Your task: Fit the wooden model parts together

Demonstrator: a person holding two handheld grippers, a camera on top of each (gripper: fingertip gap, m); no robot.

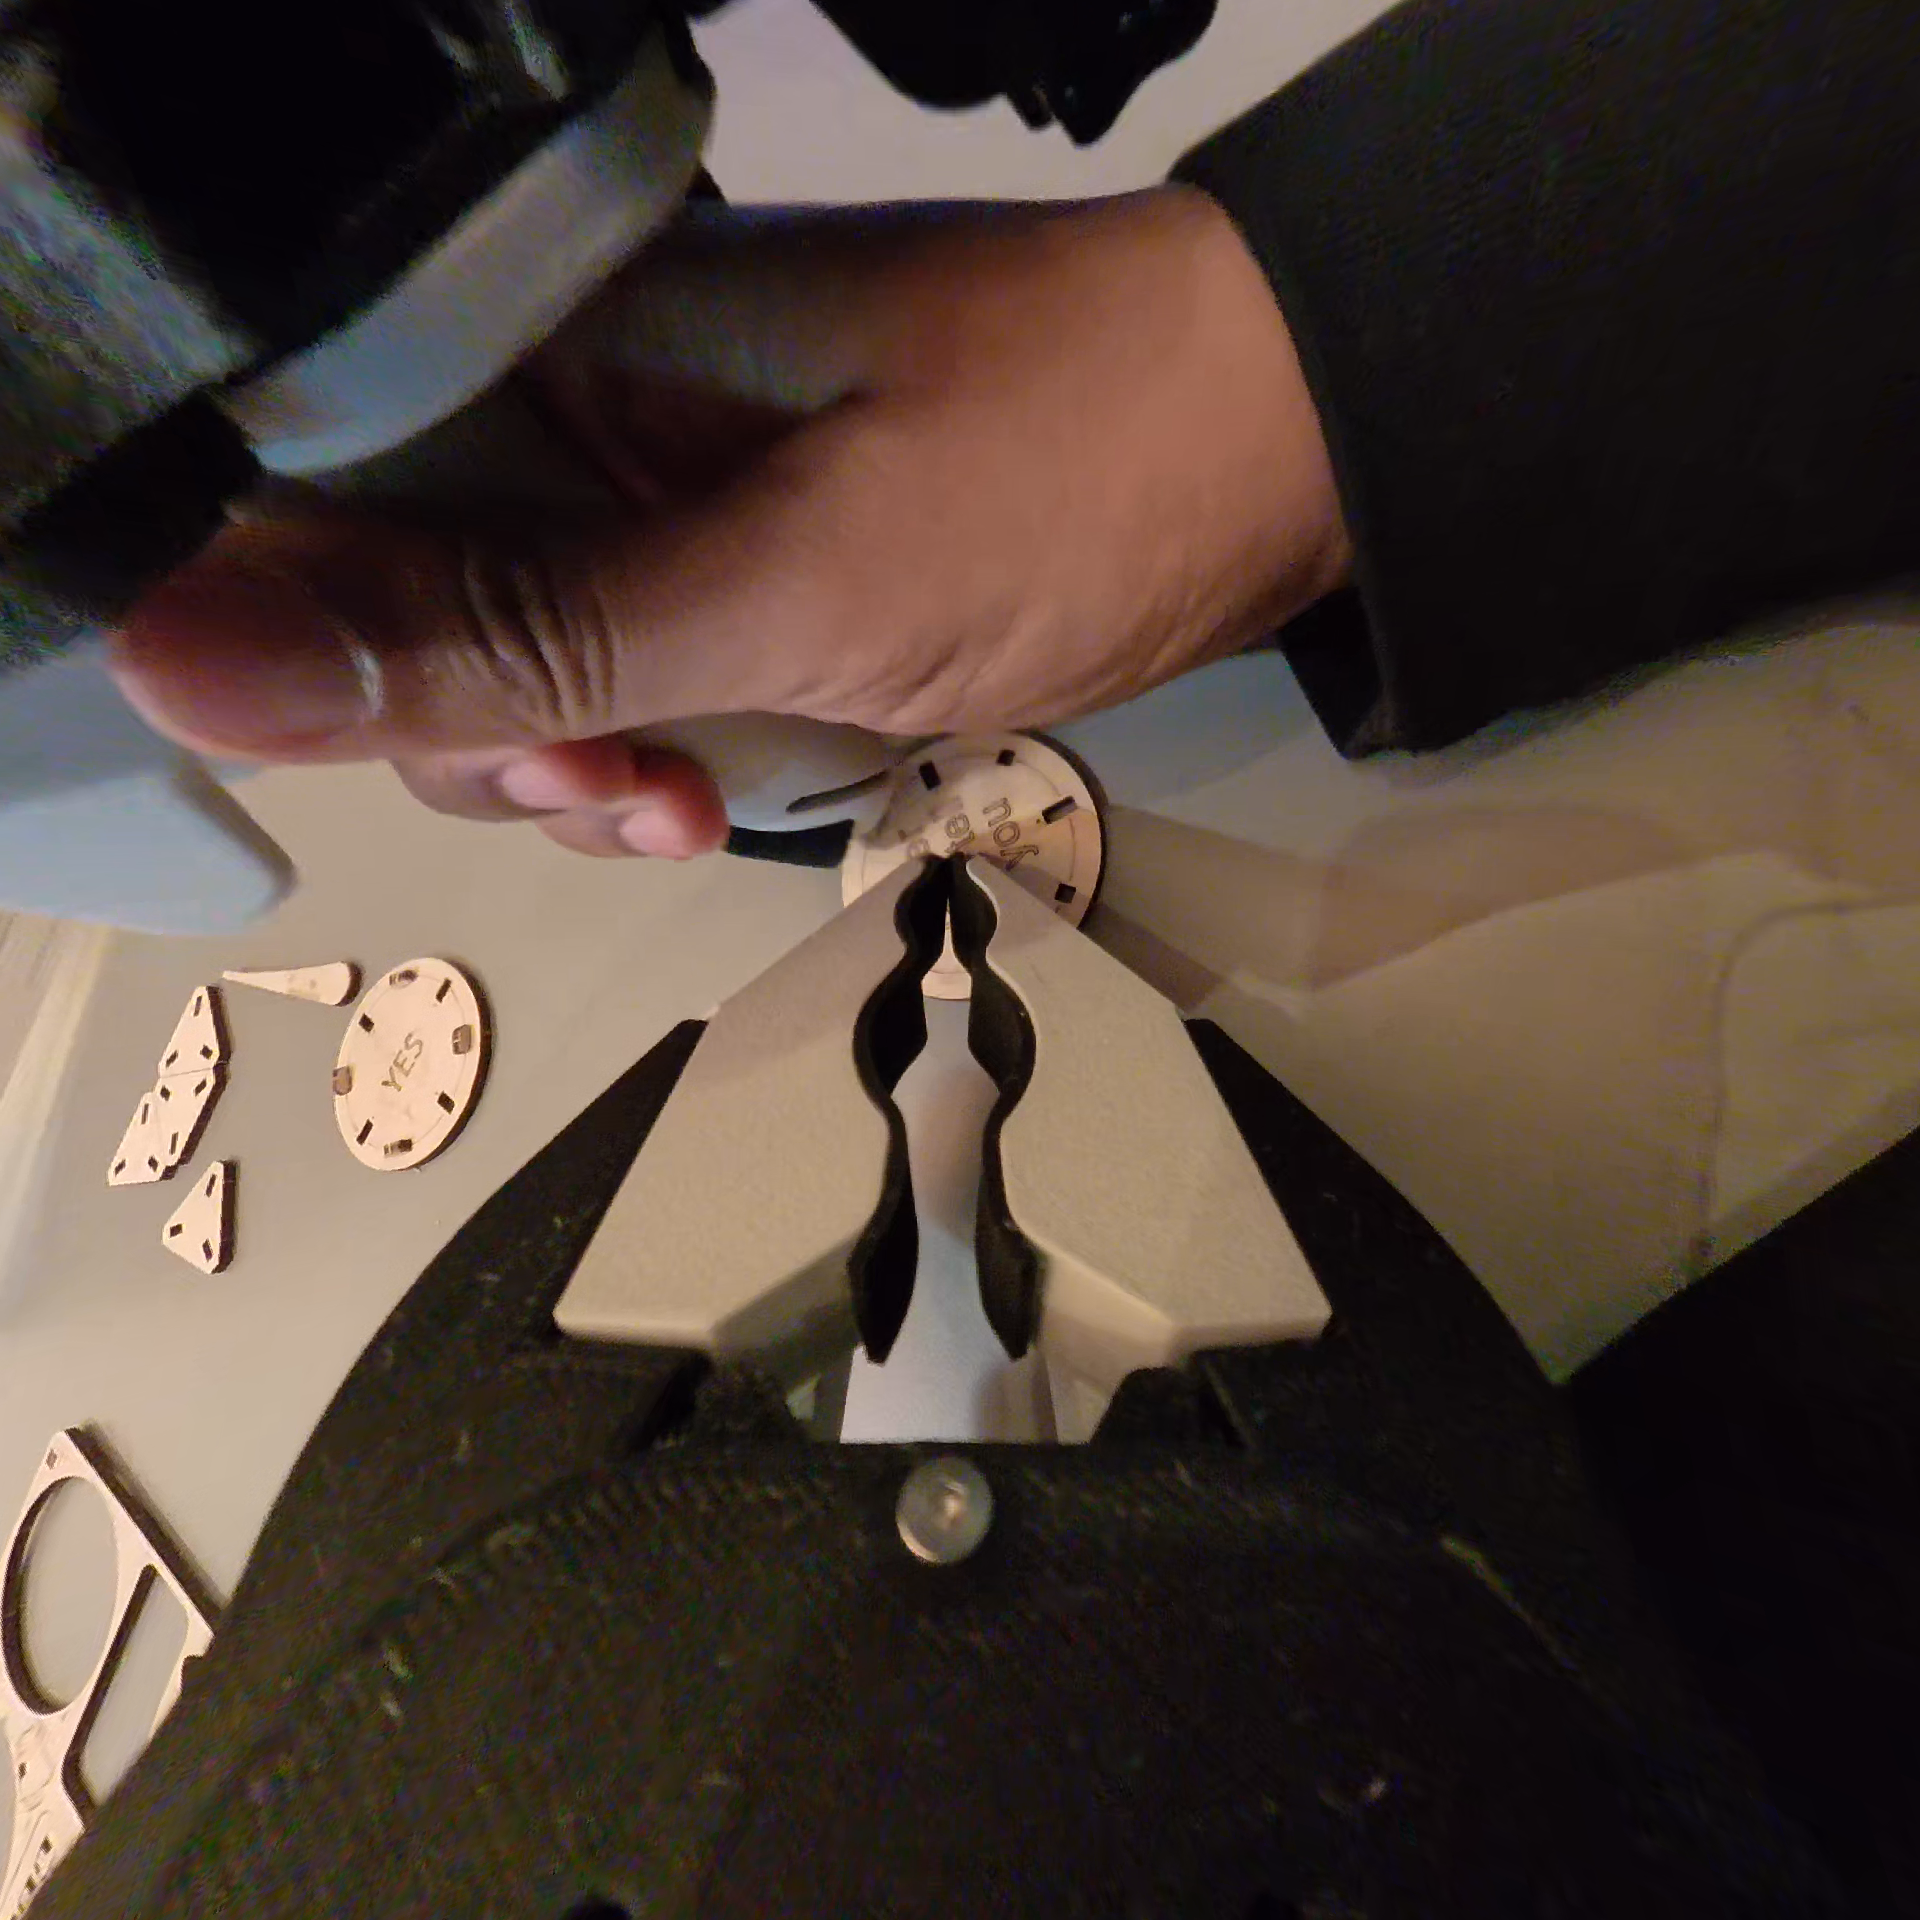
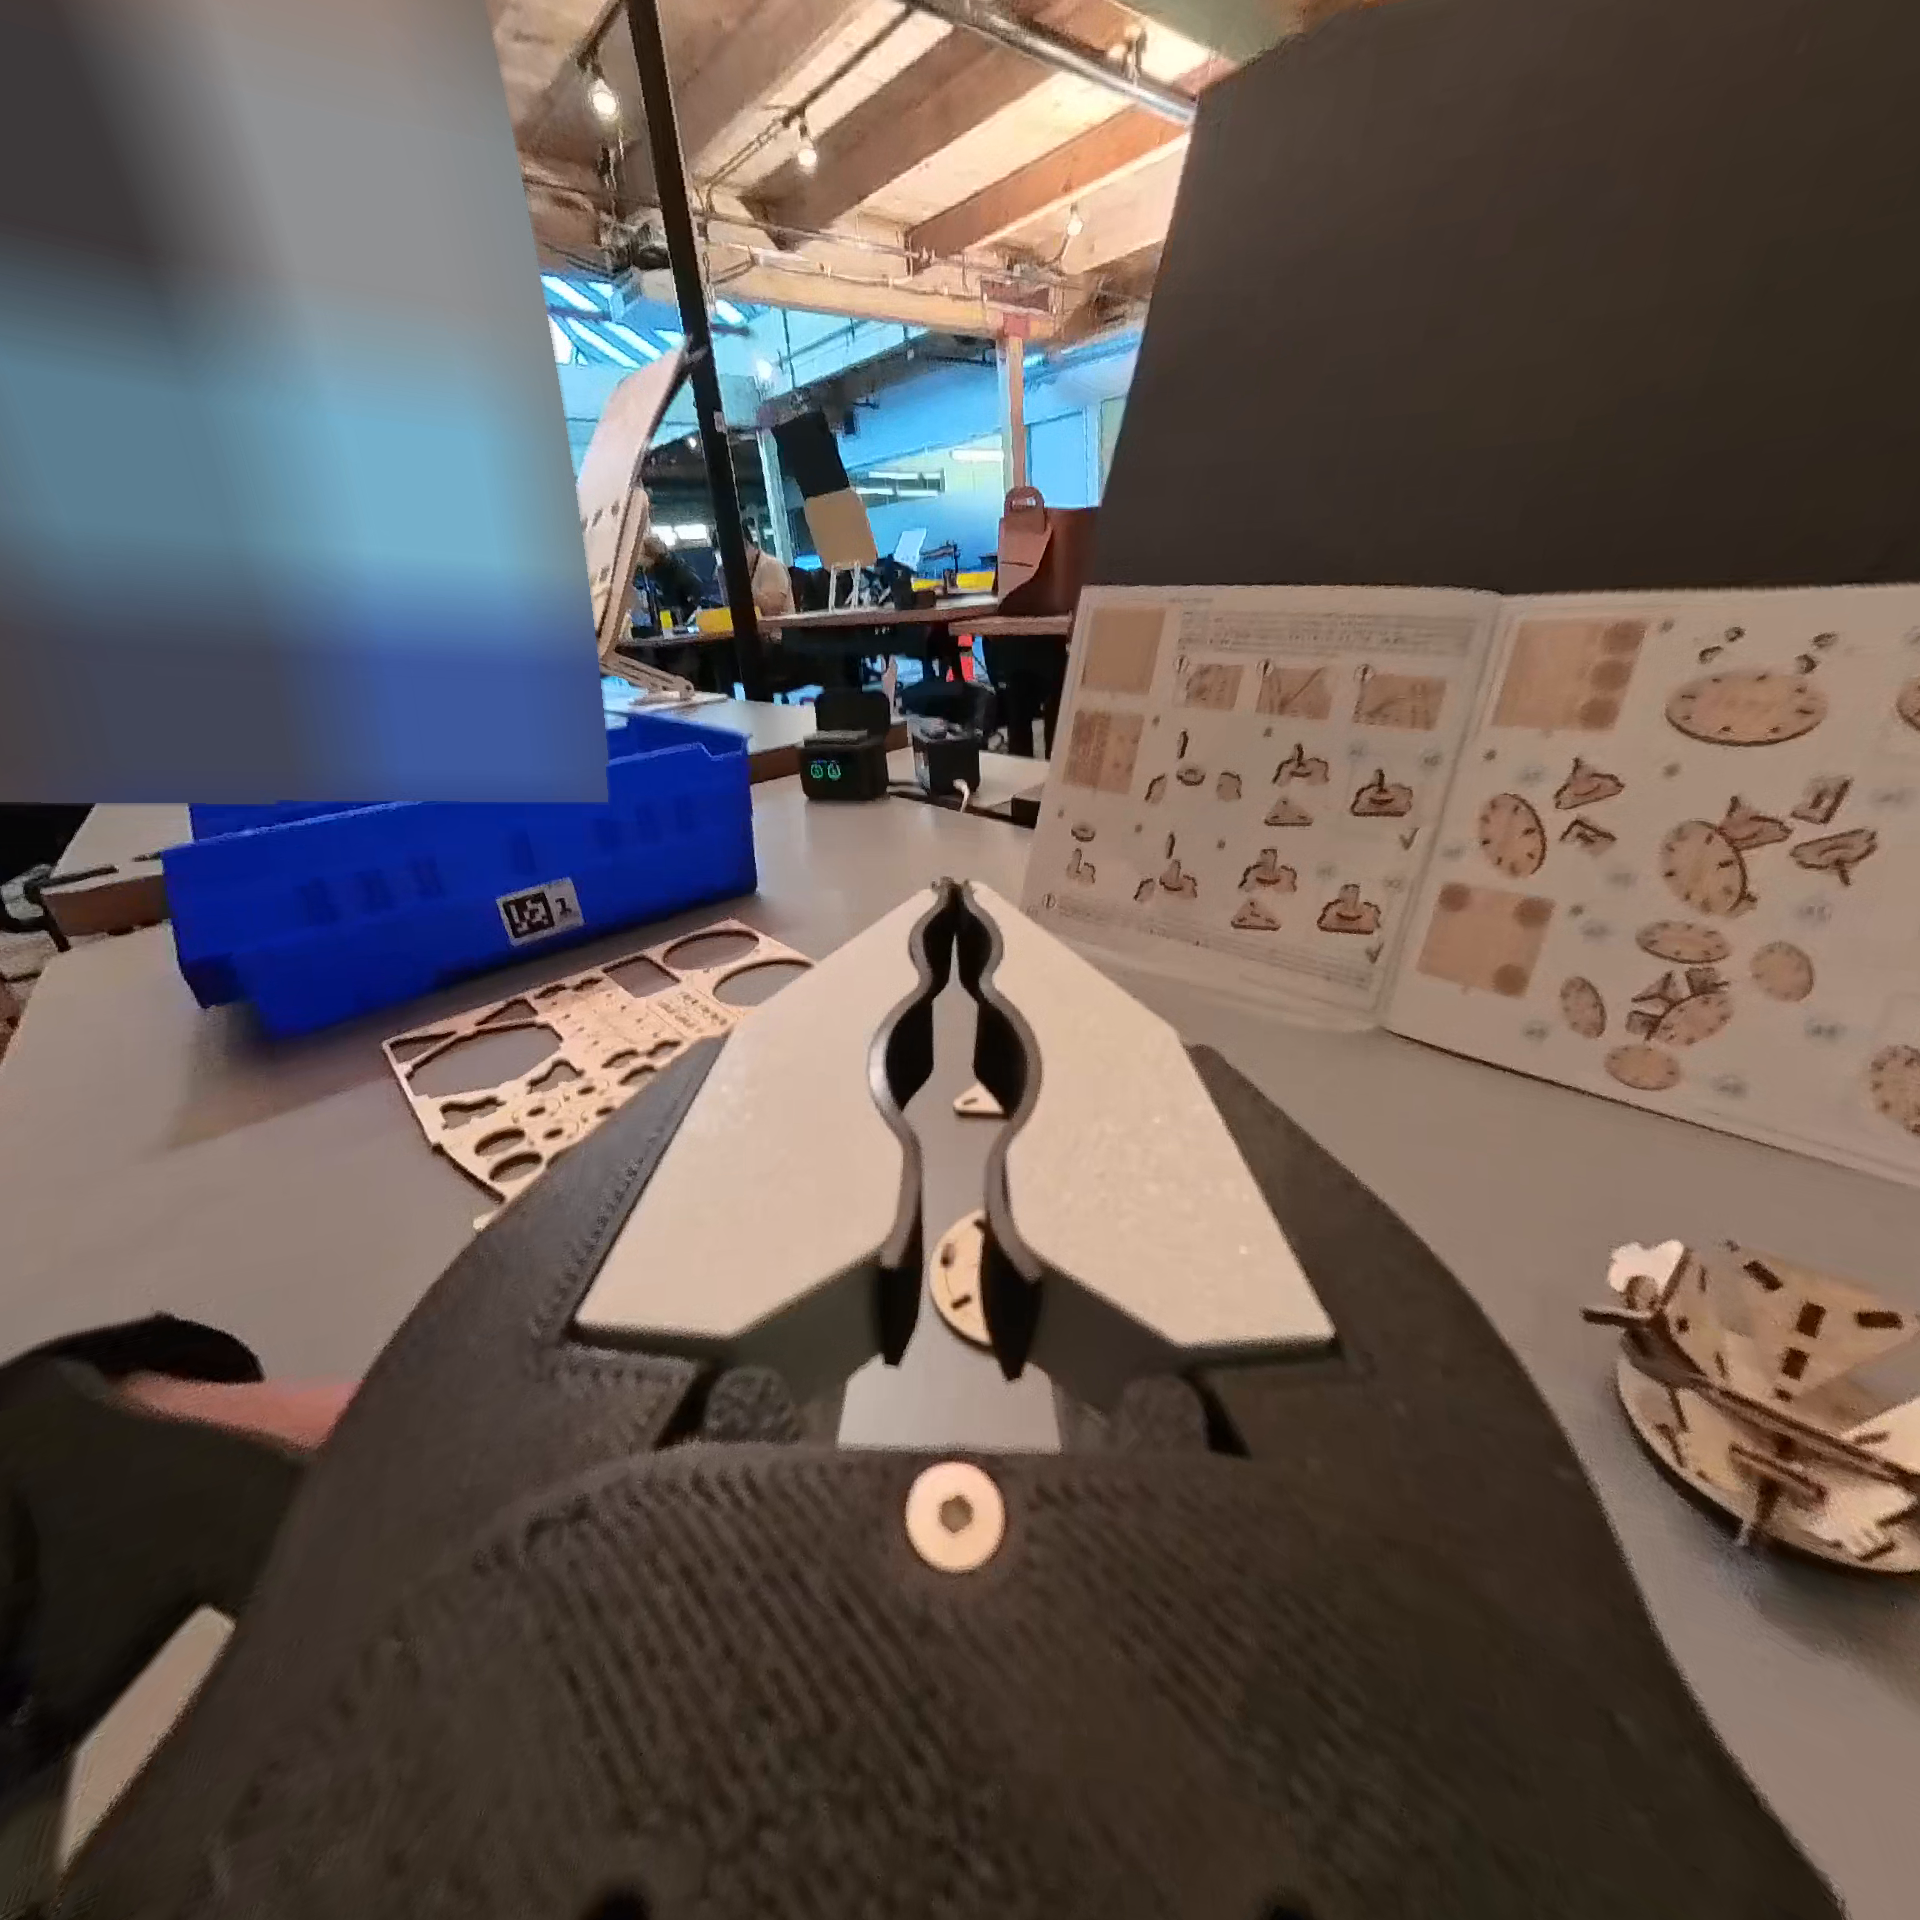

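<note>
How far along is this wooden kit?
Done: one part-built model stands on the table. In hand: the left fingers are closed, tips at a slotted disc; whether they grip it is unclear. The right fingers are closed too. Left: another disc, triangles and a pointer lie loose.

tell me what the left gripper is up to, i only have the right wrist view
Observer: The left gripper is shut, with its tips in front of a slotted wooden disc. I cannot tell whether they touch it.
Operator: anything crowding it
Observer: A hand in a dark sleeve reaches across just above that disc.
Operator: any loose parts on that side
Observer: A second disc lies to the left, with several small triangular pieces and a pointed piece beside it.
</note>
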